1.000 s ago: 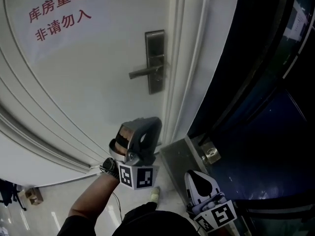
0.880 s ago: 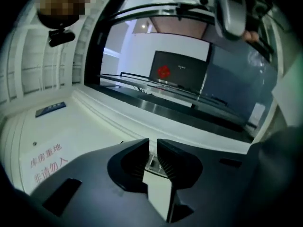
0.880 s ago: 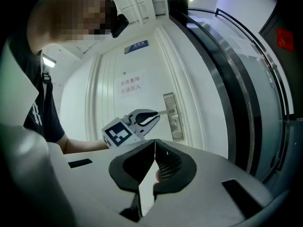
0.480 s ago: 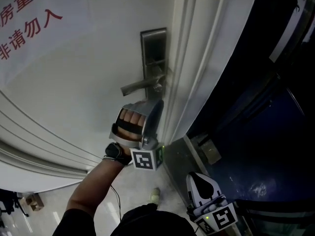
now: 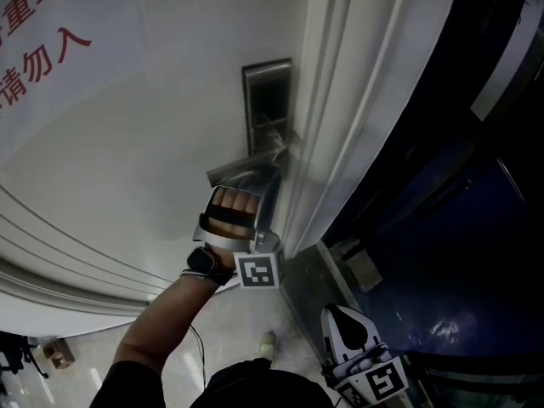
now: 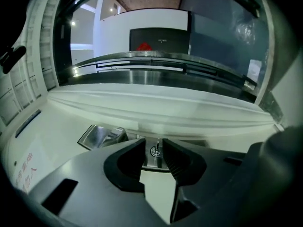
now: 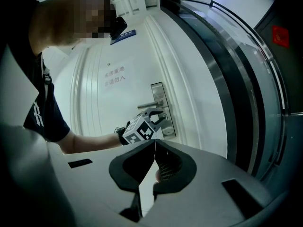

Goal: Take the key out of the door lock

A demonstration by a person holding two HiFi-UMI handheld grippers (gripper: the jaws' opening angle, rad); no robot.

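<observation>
A steel lock plate [image 5: 269,100] with a lever handle [image 6: 101,135] is fixed to the white door [image 5: 127,143]. A small silver key [image 6: 157,146] sticks out of the keyhole under the handle. My left gripper [image 6: 154,144] is up against the plate, open, with one jaw on each side of the key and a slim gap to each pad. In the head view the left gripper [image 5: 269,175] covers the keyhole, so the key is hidden there. My right gripper [image 7: 155,143] hangs low and back from the door, shut and empty; the head view shows the right gripper [image 5: 351,330] at the bottom edge.
The white door frame [image 5: 340,126] runs just right of the lock plate. Beyond it is dark curved glass [image 5: 459,194] with a metal floor fitting [image 5: 361,266]. Red printed characters [image 5: 42,49] mark the door's upper left. A person's forearm [image 5: 166,321] holds the left gripper.
The left gripper has risen from below the handle to the lock plate and now straddles the key. The head view has tilted a little. The right gripper has stayed low.
</observation>
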